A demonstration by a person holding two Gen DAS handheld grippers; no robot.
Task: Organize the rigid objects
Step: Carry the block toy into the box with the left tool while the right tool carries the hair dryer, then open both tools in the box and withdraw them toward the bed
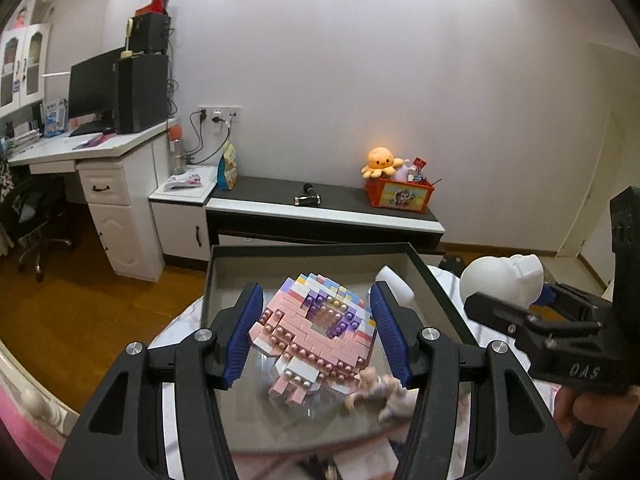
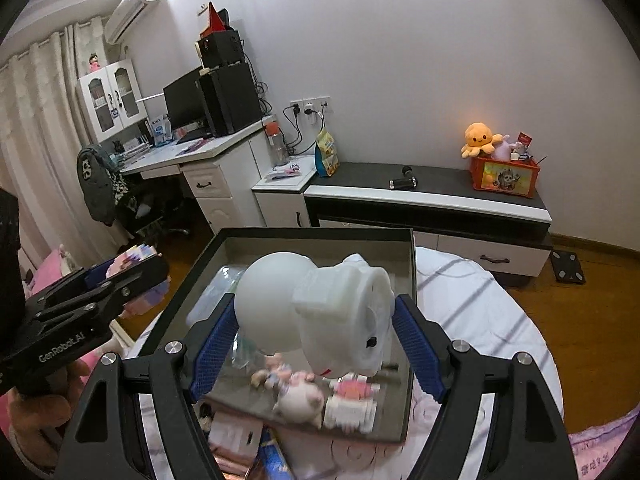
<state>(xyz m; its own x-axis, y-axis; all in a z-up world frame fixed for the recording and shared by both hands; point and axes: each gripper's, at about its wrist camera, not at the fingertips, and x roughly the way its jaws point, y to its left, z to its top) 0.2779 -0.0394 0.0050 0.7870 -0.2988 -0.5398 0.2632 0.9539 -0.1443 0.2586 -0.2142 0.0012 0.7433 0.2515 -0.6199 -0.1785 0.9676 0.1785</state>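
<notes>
**Desk:** Two pieces aloft over one open box. Why up there and not lying inside?

**Field:** Read as mid-sorting. Left tool clamped on pink brick figure, blue pads pressed against both flanks. Right tool clamped on white figurine, gripped across round head and flanged base, tipped sideways between pads. Both carried above dark-rimmed box, set on pale bed cover. Held high, most likely, to clear rim and contents.

**Desk:** And down in box?

**Field:** Pale cat-like toy, pink block piece just beside, clear plastic wrap towards far left corner. Blurred, so hard to name beyond that. Probably gathered there to keep hard toys in one place. Held pair bound for same box or for elsewhere: cannot tell which.

**Desk:** Any lettering worth quoting?

**Field:** "GenRobot.AI" in white along left tool's body, caught by right camera. "DAS" raised on right tool's body, caught by left camera. Cartoon picture on orange crate atop far low cabinet, orange octopus plush perched on rim; no legible words. Printed snack bag near wall sockets, too small to read.
</notes>
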